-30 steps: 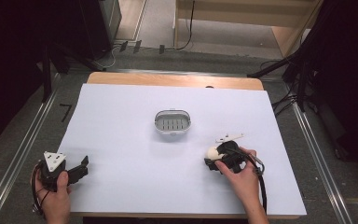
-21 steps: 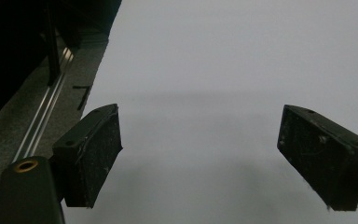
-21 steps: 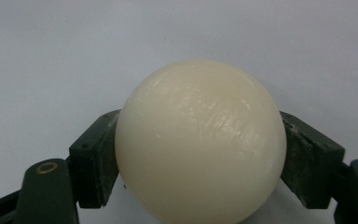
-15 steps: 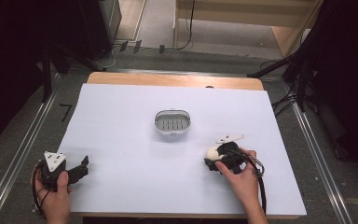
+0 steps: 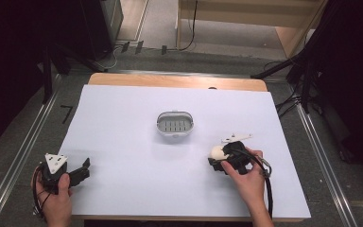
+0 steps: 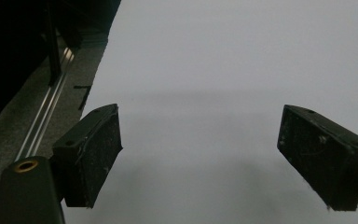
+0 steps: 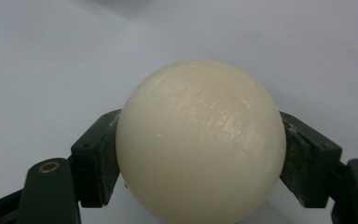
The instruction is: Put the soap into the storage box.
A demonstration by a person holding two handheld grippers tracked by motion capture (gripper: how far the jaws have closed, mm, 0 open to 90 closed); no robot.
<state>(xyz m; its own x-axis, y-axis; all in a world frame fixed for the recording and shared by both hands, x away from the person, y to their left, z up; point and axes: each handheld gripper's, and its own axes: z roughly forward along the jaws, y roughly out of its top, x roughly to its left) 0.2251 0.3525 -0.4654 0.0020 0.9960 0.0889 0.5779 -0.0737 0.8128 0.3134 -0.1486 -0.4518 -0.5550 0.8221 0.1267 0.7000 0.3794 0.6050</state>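
My right gripper (image 5: pixel 216 156) is clamped on a cream-white ball (image 5: pixel 216 152), smooth and glossy, about the look of a billiard ball. In the right gripper view the ball (image 7: pixel 200 140) sits squarely between the two black jaws, each pad pressed against one of its sides, and it bulges out well past them toward the camera. The ball is low over the white sheet that covers the counter (image 5: pixel 123 118); I cannot tell whether it touches the sheet or hangs just above it.

Taking the small grey basket (image 5: pixel 175 124) in the middle of the sheet as my landmark, the ball lies nearer to me than the basket and off to its right, apart from it. The basket is oval, with a slotted bottom and a pale rim.

My left gripper (image 5: pixel 73 174) rests nearer to me than the basket and far off to its left, at the sheet's edge. Its jaws stand wide apart with only bare white sheet between them.
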